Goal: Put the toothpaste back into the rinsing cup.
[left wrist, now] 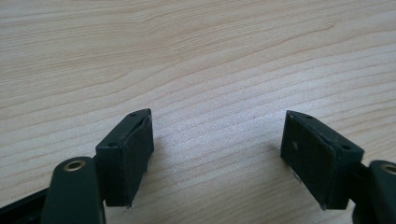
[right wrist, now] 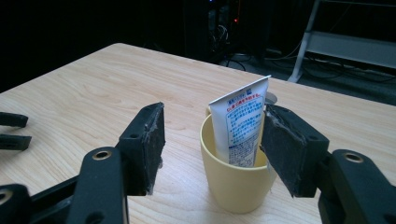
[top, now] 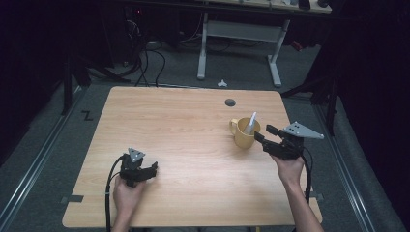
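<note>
Yellow cup (top: 245, 134) stands right of centre frame on the worktop (top: 183, 145), a white tube (top: 250, 123) upright inside. Right gripper (top: 263, 135) just beside it, fingers (right wrist: 144, 140) apart. Left gripper (top: 153, 167) lower left, fingers (left wrist: 128, 154) apart, holding nothing.

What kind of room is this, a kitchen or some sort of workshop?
Probably a lab or recording room, not a kitchen. A bare wooden table stands among dark curtains, cables trail over the floor behind it, and a person works with the right gripper next to a yellow mug holding a tube.
</note>
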Demonstrator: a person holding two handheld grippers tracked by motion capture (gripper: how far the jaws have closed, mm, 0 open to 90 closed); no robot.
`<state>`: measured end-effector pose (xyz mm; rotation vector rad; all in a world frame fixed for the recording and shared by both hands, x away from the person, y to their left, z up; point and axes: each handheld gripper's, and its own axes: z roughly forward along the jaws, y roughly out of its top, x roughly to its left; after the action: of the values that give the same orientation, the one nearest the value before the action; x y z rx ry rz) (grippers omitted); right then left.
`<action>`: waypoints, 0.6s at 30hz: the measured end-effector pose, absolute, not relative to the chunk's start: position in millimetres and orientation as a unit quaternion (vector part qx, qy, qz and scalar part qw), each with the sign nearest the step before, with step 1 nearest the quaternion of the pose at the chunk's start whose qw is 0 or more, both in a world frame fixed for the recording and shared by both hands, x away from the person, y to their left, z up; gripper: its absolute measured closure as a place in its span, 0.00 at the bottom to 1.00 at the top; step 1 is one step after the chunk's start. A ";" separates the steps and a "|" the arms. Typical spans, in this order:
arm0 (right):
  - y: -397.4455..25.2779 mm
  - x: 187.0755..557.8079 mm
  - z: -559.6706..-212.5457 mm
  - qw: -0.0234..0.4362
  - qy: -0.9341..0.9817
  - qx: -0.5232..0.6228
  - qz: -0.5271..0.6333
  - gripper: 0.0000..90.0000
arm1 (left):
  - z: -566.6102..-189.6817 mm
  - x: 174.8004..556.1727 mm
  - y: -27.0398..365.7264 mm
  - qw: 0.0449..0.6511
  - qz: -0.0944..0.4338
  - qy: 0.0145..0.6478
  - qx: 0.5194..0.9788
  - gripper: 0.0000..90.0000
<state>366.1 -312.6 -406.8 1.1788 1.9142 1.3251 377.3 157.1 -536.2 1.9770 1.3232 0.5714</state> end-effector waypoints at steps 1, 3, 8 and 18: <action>-313.0 365.4 -407.1 0.263 0.708 0.436 0.490 0.44 | -536.1 377.4 157.2 0.340 0.219 0.508 0.760 0.29; -313.6 363.7 -407.8 0.262 0.707 0.436 0.491 0.44 | -536.1 377.4 157.2 0.340 0.219 0.508 0.760 0.29; -315.3 361.4 -410.2 0.264 0.706 0.439 0.489 0.45 | -536.2 377.3 157.1 0.340 0.220 0.509 0.760 0.29; -318.8 355.7 -414.9 0.261 0.704 0.441 0.491 0.45 | -536.1 377.3 157.1 0.340 0.219 0.508 0.760 0.29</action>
<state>355.7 -318.8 -414.9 1.1951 1.9065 1.3297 377.3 157.1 -536.1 1.9783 1.3231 0.5700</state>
